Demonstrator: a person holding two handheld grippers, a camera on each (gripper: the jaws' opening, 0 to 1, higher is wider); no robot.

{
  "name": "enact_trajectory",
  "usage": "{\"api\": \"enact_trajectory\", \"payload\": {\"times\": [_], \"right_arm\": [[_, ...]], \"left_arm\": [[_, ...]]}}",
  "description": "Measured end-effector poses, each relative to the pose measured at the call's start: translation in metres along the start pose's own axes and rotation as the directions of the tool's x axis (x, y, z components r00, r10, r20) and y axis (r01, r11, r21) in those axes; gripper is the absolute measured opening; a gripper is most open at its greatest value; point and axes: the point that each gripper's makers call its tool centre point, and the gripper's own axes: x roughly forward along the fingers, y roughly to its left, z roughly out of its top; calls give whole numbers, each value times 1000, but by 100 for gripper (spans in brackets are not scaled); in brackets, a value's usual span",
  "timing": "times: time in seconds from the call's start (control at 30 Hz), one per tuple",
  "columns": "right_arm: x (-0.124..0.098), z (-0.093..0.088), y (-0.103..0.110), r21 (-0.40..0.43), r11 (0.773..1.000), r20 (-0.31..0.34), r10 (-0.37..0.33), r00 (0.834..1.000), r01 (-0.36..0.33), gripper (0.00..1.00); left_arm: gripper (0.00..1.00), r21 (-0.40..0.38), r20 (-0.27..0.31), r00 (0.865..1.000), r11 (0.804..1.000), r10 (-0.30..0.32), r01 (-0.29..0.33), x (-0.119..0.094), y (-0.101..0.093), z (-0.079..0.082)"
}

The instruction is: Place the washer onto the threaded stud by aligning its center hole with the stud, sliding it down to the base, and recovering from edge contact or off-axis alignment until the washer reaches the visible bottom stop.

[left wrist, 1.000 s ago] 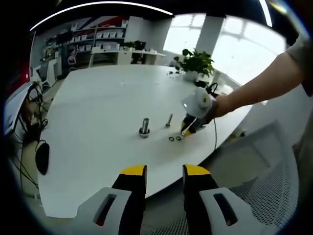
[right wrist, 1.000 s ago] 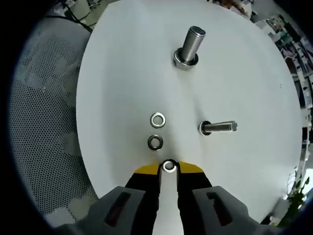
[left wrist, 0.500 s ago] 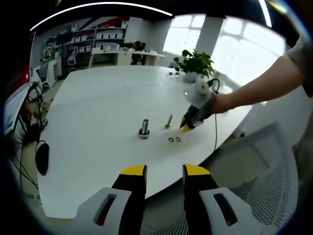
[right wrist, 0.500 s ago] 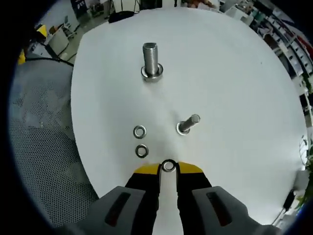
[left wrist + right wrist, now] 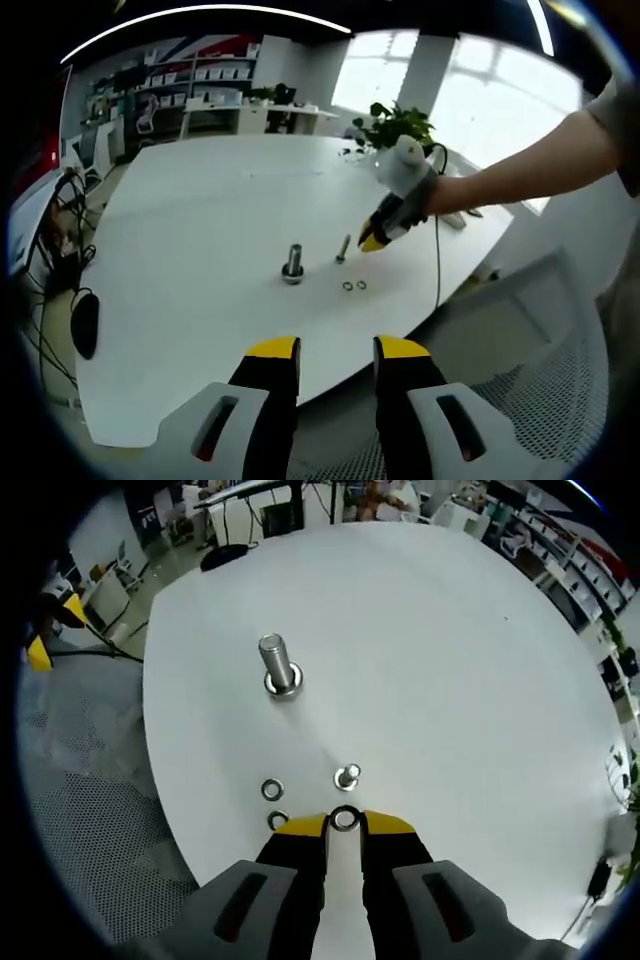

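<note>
Room: an office with shelves, a potted plant [image 5: 400,125] and bright windows behind a large white table [image 5: 200,210].
Surface: two studs stand head-down on the table, a thick stud [image 5: 279,667] and a thin stud [image 5: 348,776]; two spare washers [image 5: 272,789] lie just beside the thin one.
Washer: the washer [image 5: 345,819] sits pinched between the yellow tips of the right gripper [image 5: 345,823], its hole facing the camera, raised above the table.
Key relation: in the right gripper view the thin stud is just ahead of the held washer and nearly in line with it; the thick stud stands well beyond, ahead and to the left. Both studs point straight up, so I judge the washer must come level over the chosen stud's top and then drop along that axis. Which stud is meant I cannot tell.
Right gripper: jaws nearly closed, clamped on the washer's rim; seen from the left gripper view it hovers above the thin stud [image 5: 343,248].
Left gripper: the left gripper [image 5: 337,350] is held back off the table edge, jaws slightly apart, holding nothing, far from the studs.
Nearer hand: the right.
</note>
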Motion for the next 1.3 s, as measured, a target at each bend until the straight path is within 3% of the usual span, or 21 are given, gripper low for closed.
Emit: {"api": "enact_trajectory", "payload": {"times": [0.3,0.83,1.3], "right_arm": [[-12,13,-5,-39,999,27,-10,1000,12,14],[-9,32,-3,-99,995,33,-6,999,9,14],[5,29,-1,-127,992,-14,9,1000,-11,14]], "left_arm": [[27,5,-1,1000,1000,-7,7,0,-1,0],[27,5,2,1000,1000,-7,7,0,-1,0],[27,4,8,1000,1000,-5,5,0,0,0]]}}
